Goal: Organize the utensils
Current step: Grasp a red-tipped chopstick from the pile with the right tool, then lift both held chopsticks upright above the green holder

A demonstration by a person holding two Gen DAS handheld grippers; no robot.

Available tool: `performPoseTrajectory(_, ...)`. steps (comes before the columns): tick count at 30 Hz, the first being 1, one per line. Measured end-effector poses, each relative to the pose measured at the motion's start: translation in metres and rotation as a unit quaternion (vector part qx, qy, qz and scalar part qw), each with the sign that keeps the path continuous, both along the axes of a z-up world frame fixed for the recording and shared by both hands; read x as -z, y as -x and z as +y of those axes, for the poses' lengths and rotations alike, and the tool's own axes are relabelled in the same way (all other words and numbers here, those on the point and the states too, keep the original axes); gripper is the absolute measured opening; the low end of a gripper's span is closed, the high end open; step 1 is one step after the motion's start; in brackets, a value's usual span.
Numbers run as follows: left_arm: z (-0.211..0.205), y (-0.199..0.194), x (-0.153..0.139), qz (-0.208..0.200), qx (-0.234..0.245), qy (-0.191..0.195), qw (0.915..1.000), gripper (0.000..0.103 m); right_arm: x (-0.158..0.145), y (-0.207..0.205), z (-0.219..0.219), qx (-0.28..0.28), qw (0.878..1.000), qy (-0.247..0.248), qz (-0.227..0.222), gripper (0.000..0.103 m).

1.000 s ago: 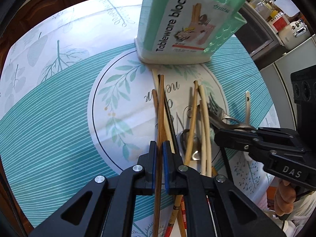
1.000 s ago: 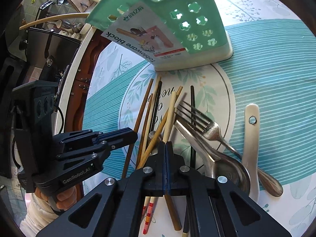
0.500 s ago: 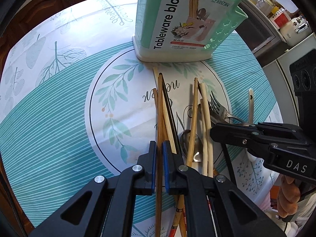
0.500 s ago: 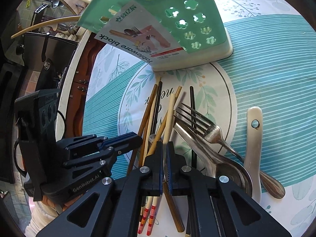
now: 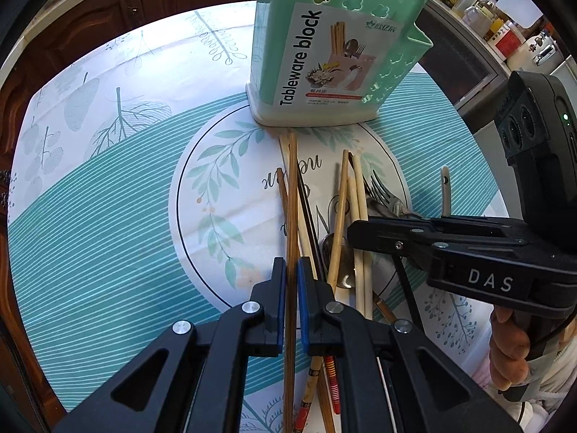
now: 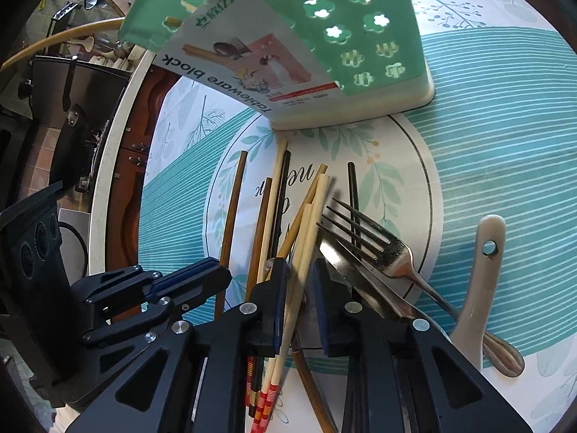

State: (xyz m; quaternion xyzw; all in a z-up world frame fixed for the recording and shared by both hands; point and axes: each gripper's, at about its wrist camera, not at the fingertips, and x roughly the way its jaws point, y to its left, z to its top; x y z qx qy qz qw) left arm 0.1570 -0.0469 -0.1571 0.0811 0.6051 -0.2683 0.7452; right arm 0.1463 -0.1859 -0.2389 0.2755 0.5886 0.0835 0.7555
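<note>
A: Kitchen table, mid-sort. The left gripper [image 5: 292, 281] is clamped narrow on one dark brown chopstick [image 5: 291, 216], whose far tip lies just short of the green holder [image 5: 324, 54]. The holder stands upright on the leaf-print tablecloth [image 5: 108, 180], beyond the pile.

B: And the right gripper [image 6: 299, 281]?

A: Its jaws have just been opening and now stand a little apart, with pale chopsticks [image 6: 306, 238] running between the pads. Whether the pads touch them, I cannot tell. Half a second ago those jaws were pressed together; the left hand's grip looks unchanged.

B: So which step is this?

A: Picking chopsticks out of the heap, I judge. The fork [image 6: 378, 245], knife [image 6: 346, 263] and pale spoon [image 6: 479, 288] lie untouched to the right side.

B: Next?

A: Probably the right jaws must settle around one or two pale sticks and close, without dragging the knife just beside them. The left then needs to lift its stick clear and tip it upright over the holder's opening.
</note>
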Motion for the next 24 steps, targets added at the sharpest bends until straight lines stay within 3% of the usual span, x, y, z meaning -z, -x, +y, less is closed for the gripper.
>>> performPoseTrajectory(6,0.003,0.006,-0.013,-0.013,-0.001,0.010,0.9999,0.004,-0.010,0.006,0.004,-0.008,1.000,0.004,-0.018,0.008)
performPoseTrajectory(11,0.009,0.018,-0.041,-0.038,-0.006,0.039,0.9985,0.004,-0.036,0.021,0.007,-0.020,0.998,0.015,-0.053,0.006)
performPoseTrajectory(18,0.013,0.046,-0.098,-0.126,-0.003,0.071,0.9894,0.004,-0.088,0.048,0.004,-0.031,0.992,0.026,-0.119,0.006)
performPoseTrajectory(24,0.010,0.065,-0.127,-0.178,0.000,0.080,0.9808,0.004,-0.128,0.071,-0.003,-0.026,0.985,0.032,-0.166,0.006)
